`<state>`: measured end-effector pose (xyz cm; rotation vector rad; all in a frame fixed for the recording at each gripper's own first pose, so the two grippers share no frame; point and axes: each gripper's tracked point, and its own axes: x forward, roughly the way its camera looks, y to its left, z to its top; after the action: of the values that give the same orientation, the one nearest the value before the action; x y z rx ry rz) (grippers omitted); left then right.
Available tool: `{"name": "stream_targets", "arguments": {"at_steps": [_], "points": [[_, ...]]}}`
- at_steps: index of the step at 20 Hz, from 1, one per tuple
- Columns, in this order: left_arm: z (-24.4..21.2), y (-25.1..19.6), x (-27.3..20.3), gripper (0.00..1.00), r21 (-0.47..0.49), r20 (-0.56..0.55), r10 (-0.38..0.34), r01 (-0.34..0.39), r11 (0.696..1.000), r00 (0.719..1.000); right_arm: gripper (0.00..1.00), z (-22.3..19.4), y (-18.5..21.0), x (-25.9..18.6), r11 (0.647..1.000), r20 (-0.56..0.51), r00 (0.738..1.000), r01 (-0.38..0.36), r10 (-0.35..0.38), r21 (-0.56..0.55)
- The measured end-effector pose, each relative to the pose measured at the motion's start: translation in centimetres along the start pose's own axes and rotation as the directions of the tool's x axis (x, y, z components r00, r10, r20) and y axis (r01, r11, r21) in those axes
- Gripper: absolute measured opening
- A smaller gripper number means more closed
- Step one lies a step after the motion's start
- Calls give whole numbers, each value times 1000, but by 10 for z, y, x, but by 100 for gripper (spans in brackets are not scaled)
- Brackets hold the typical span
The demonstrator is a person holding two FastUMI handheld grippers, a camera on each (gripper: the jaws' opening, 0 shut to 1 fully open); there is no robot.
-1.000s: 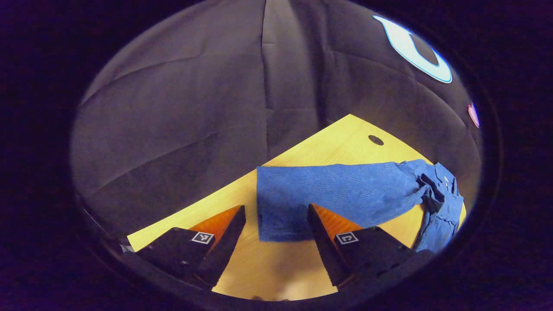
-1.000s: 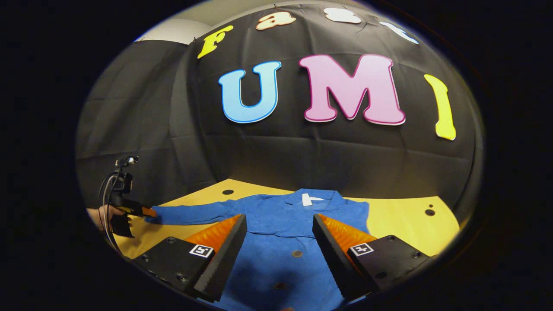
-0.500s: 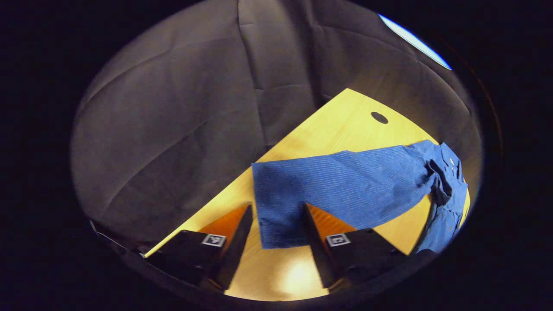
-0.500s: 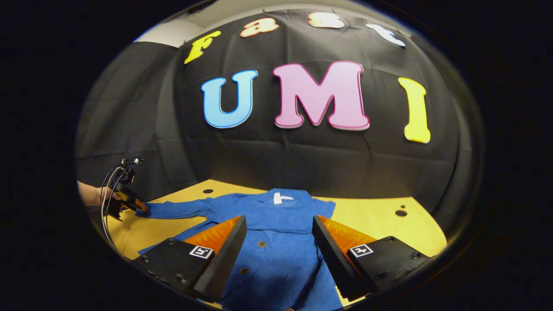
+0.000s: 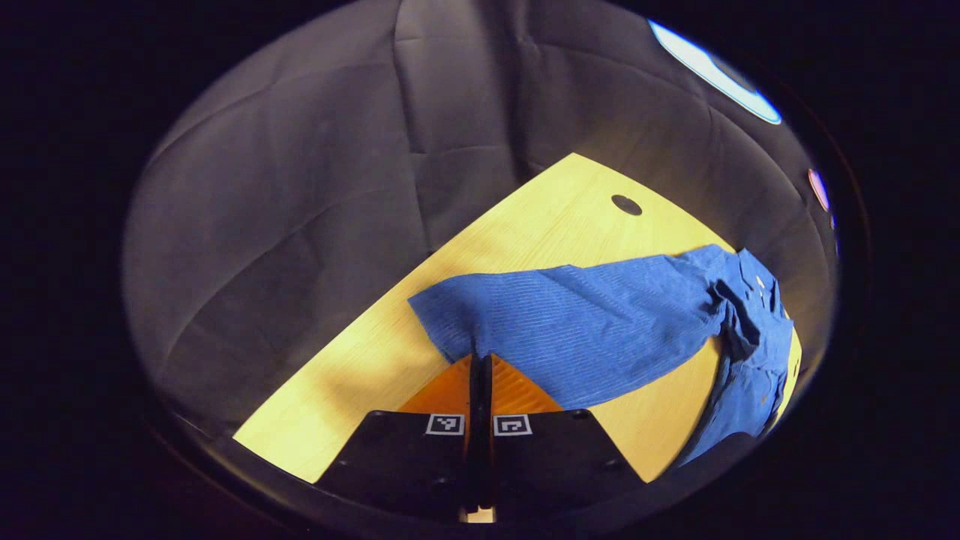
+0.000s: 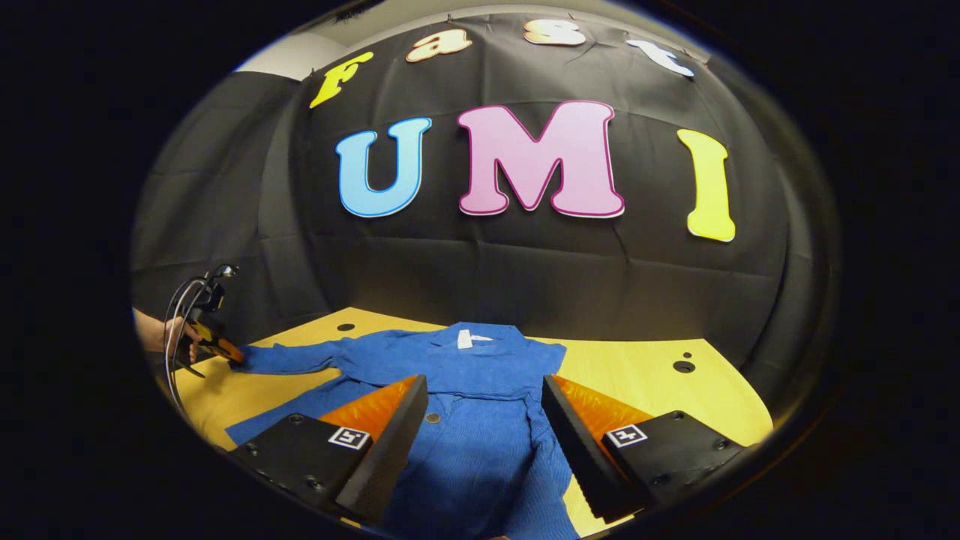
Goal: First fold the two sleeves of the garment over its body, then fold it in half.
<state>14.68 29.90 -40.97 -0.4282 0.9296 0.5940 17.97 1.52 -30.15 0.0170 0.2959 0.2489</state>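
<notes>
Both fingers of left gripper (image 5: 480, 360) pinched on sleeve (image 5: 570, 330) cuff; right gripper (image 6: 484, 390) wide, empty: lift cuff, carry across garment (image 6: 480, 420) body, lay flat.

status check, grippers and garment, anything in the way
Left gripper shut on sleeve cuff. Right gripper open, over the blue garment body. Sleeve not yet folded over. Nothing in the way on the table.

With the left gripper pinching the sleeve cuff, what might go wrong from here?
The left gripper pinches only the cuff edge of the sleeve, so the cloth may slip out mid-fold. The right gripper hangs open above the garment body, pinning nothing, so pulling the sleeve may drag the garment across the table.
</notes>
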Motion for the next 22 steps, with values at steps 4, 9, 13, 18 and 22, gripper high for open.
{"name": "stream_targets", "arguments": {"at_steps": [4, 9, 13, 18, 22], "points": [[23, -32, -27, 0, 25, 124, -40, 37, 999, 991, 98, -7, -21, 1, 999, -16, 999, 39, -39, -8], [49, -152, -82, 0, 167, 248, -264, 228, 959, 932, 98, -24, -45, -1, 996, -58, 995, 86, -87, -5], [46, -271, -123, 0, 321, 289, -426, 332, 887, 857, 98, -42, -62, -5, 995, -110, 988, 104, -104, -5], [3, -418, -157, 0, 429, 213, -623, 500, 752, 753, 97, -60, -96, -24, 989, -184, 972, 146, -144, 2], [-35, -506, -161, 0, 495, 149, -696, 557, 667, 702, 96, -68, -114, -39, 981, -191, 966, 186, -172, 56]]}}
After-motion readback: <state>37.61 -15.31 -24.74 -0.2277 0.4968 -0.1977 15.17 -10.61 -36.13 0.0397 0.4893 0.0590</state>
